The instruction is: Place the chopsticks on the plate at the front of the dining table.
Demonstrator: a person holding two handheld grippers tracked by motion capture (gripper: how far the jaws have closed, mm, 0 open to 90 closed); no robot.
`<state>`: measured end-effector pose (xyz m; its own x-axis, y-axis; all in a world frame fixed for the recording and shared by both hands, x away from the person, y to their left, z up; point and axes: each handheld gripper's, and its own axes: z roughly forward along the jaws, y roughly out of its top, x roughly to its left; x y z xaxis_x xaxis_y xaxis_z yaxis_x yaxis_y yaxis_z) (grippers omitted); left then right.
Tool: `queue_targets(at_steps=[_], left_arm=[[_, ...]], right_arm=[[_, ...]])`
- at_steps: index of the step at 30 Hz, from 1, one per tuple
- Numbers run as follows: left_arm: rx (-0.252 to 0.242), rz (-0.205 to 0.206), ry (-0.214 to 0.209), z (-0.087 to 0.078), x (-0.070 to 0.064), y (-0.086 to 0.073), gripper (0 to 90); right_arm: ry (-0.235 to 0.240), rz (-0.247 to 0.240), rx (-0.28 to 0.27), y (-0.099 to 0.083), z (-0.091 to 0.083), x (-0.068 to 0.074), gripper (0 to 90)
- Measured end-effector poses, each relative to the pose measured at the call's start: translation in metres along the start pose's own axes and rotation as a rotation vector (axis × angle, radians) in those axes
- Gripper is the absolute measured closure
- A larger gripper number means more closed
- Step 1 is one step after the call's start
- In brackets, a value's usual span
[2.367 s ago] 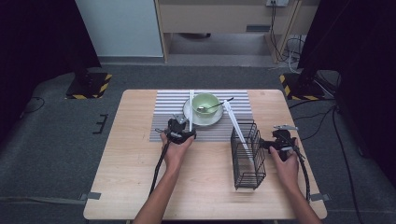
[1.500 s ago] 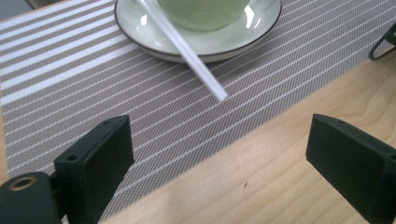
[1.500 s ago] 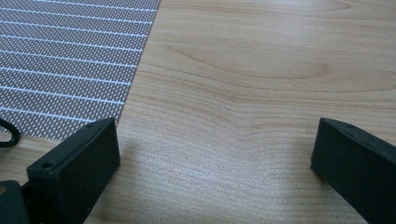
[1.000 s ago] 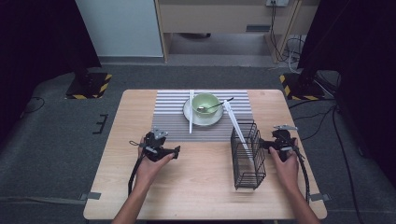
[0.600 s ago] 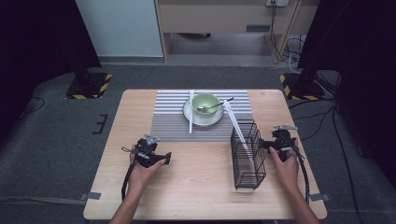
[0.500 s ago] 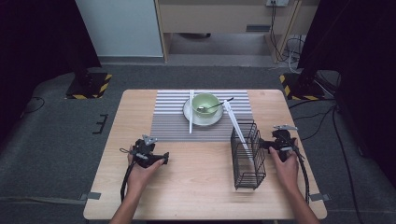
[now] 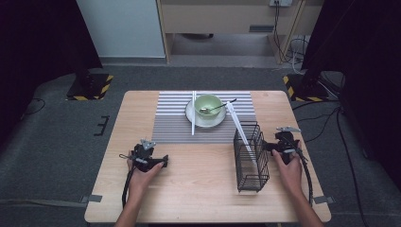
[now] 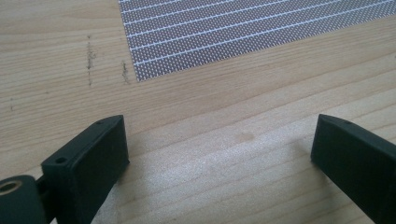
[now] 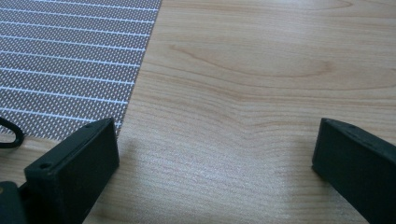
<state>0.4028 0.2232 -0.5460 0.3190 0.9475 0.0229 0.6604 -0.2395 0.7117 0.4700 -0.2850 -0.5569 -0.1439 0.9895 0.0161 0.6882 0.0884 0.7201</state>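
Wooden table (image 7: 208,184), striped mat (image 7: 175,124), wire basket (image 7: 250,158), seemingly unlabelled, both grippers gaping

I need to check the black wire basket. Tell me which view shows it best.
The high view: the black wire basket stands whole there, a white chopstick leaning in it. The right gripper view catches a dark wire loop at its left edge, possibly the basket's; the left gripper view shows wood and mat.
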Motion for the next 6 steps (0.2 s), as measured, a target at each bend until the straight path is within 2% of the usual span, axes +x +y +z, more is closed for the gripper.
queue_targets(at_steps=[6], left_arm=[[0.000, 0.000, -0.001, 0.0001, 0.0001, 0.0000, 2.9]], right_arm=[[-0.001, 0.003, 0.000, -0.0001, 0.0000, -0.0001, 0.3]])
